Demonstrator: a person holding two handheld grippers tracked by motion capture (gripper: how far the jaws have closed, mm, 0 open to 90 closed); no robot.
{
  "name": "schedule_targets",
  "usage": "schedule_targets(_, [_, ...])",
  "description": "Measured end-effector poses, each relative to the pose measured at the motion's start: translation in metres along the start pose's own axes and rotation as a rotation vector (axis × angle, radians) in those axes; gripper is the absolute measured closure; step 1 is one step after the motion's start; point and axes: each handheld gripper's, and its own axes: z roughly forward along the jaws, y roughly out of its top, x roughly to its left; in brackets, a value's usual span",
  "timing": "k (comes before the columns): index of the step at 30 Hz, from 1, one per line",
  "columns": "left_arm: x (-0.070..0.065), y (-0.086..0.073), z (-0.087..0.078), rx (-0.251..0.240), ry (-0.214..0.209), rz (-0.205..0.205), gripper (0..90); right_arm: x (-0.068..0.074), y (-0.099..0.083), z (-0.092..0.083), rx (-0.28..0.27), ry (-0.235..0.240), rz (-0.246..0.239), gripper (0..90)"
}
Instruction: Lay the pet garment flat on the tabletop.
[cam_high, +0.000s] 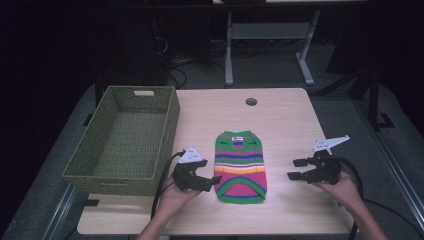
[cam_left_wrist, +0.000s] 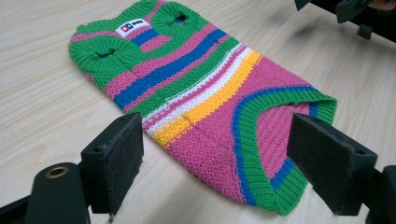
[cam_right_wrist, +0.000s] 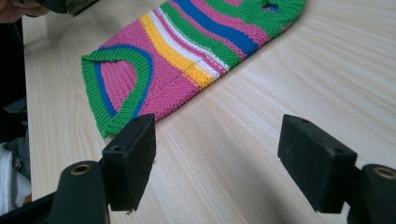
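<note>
1. Woven basket (cam_high: 125, 137): on the tabletop's (cam_high: 285, 115) left edge.
2. Left gripper (cam_high: 212, 181): jaws spread, empty, at the sweater's near-left hem.
3. Striped sweater (cam_high: 240, 165): flat, mid-tabletop, towards the near edge, between both grippers.
4. Right gripper (cam_high: 295, 169): jaws parted, empty, apart from the sweater's right side.

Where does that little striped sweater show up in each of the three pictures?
High view: the striped sweater lies at the table's centre, between both hand-held grippers.
Left gripper view: it runs diagonally from upper left to lower right.
Right gripper view: upper left.
Shared landmark: its yellow stripe.
</note>
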Motion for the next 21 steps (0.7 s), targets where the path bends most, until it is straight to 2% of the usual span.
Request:
schedule_targets(5, [-0.002, -0.009, -0.002, -0.017, -0.007, -0.036, 18.4, 0.002, -0.008, -0.006, -0.012, -0.016, -0.005, 27.5])
schedule_targets(8, [-0.003, -0.014, -0.003, -0.012, -0.004, -0.033, 18.3, 0.002, -0.014, -0.008, -0.004, -0.025, -0.003, 27.4])
schedule_targets(12, [-0.004, -0.018, -0.007, -0.014, -0.002, -0.033, 17.8, 0.004, -0.022, -0.011, -0.021, -0.015, 0.021, 27.4])
schedule_targets(21, [-0.004, -0.026, -0.014, -0.007, 0.011, -0.042, 17.8, 0.008, -0.035, -0.021, -0.048, -0.024, 0.03, 27.4])
